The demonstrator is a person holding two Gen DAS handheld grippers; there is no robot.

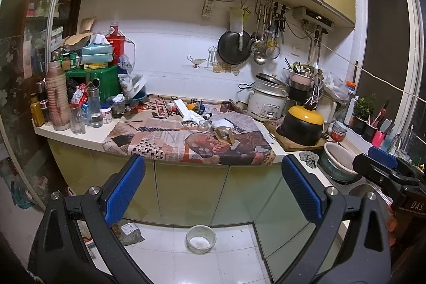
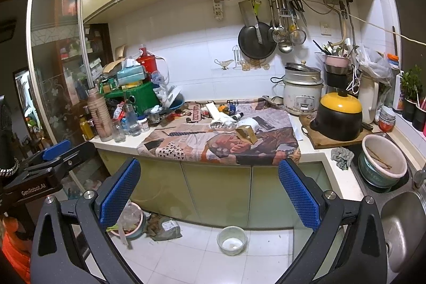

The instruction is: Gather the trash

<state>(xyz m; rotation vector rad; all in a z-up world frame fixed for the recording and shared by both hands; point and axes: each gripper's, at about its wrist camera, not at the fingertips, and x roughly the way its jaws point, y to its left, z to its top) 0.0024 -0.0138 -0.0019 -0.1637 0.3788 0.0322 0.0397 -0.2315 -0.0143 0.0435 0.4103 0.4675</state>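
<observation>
Newspaper [image 1: 186, 143] covers the counter, also in the right wrist view [image 2: 221, 143]. On it lie a small tan carton [image 1: 223, 136] [image 2: 246, 135], crumpled white tissue [image 1: 193, 119], a long white box [image 1: 179, 105] [image 2: 215, 111] and small bottles [image 2: 237, 115]. My left gripper [image 1: 213, 190] is open and empty, held back from the counter above the floor. My right gripper [image 2: 210, 193] is open and empty, beside it at the same distance. Each gripper shows at the edge of the other's view.
A black pot with yellow lid [image 1: 302, 124] and a rice cooker [image 1: 267, 103] stand right. Bottles and cups [image 1: 57, 103] crowd the left. A basin [image 2: 383, 161] sits by the sink [image 2: 404, 225]. On the floor are a white bowl [image 1: 201, 238] and a bag [image 2: 165, 228].
</observation>
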